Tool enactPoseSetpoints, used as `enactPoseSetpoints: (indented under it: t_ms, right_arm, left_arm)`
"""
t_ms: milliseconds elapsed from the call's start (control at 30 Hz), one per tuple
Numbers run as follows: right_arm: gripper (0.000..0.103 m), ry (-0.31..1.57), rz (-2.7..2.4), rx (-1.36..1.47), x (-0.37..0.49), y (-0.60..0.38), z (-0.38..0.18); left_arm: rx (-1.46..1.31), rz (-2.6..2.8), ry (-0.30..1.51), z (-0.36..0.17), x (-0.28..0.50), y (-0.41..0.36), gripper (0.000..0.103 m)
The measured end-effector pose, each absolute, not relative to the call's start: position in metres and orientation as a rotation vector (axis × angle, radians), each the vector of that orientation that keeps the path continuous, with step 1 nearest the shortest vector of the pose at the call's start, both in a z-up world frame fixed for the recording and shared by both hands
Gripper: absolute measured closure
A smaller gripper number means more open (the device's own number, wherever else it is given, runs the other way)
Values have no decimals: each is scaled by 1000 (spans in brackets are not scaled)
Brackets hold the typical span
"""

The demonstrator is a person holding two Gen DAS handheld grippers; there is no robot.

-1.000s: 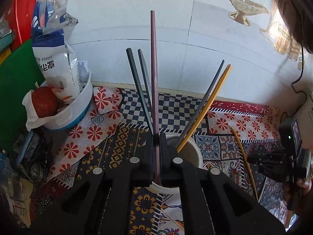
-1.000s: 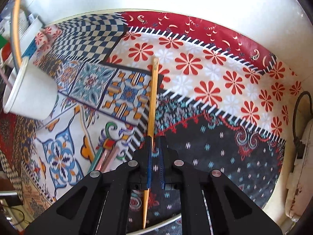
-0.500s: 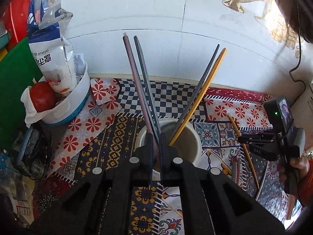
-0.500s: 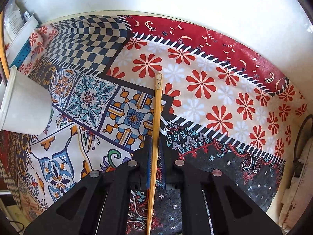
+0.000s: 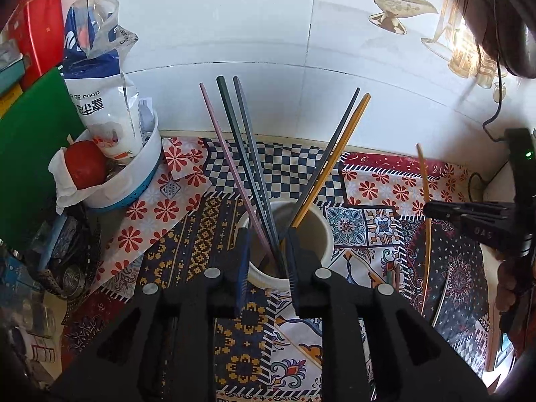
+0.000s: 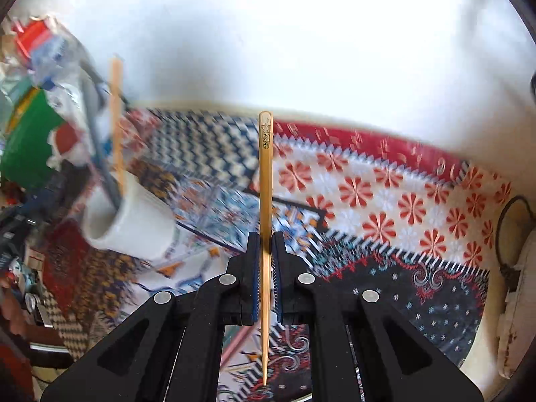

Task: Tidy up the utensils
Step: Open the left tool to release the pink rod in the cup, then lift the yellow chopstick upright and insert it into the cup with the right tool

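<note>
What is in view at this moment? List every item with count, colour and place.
cup: one, white, centre of the patterned cloth.
chopsticks in cup: five; pink chopstick, two dark grey, one dark and one yellow.
yellow chopstick: one, clamped in the right hand-held gripper.
cloth: one, patchwork, red flowers and checks.
basket: one, white and blue, left, holding a white-blue bag and a red round thing.
board: one, green, far left.
left hand-held gripper: jaws have just been opening, apart around the cup's chopsticks.
right hand-held gripper: shut.

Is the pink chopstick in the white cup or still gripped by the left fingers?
In the cup. The pink chopstick leans inside the white cup; left gripper has just opened.
</note>
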State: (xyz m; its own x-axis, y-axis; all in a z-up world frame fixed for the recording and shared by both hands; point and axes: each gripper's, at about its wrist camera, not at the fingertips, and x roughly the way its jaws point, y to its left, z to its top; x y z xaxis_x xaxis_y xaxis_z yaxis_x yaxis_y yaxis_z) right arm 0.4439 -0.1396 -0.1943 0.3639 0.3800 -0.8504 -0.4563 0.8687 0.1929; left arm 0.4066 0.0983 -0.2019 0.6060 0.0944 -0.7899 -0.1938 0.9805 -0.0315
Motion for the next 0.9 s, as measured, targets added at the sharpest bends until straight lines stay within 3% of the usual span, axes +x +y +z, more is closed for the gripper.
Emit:
enactPoseSetpoints:
  t_ms: [233,433,900]
  right_arm:
    - [97,868,629,-45,426,-105,-118]
    - [97,711,692,-20,425,-57,-76]
    - [97,685,742,-83,455,41,-125]
  left_arm:
    - [-138,201,881,-192,395,102,58]
    - [-135,224,863,-183,380,107,51]
    - [-216,319,862,-185,345,146,47]
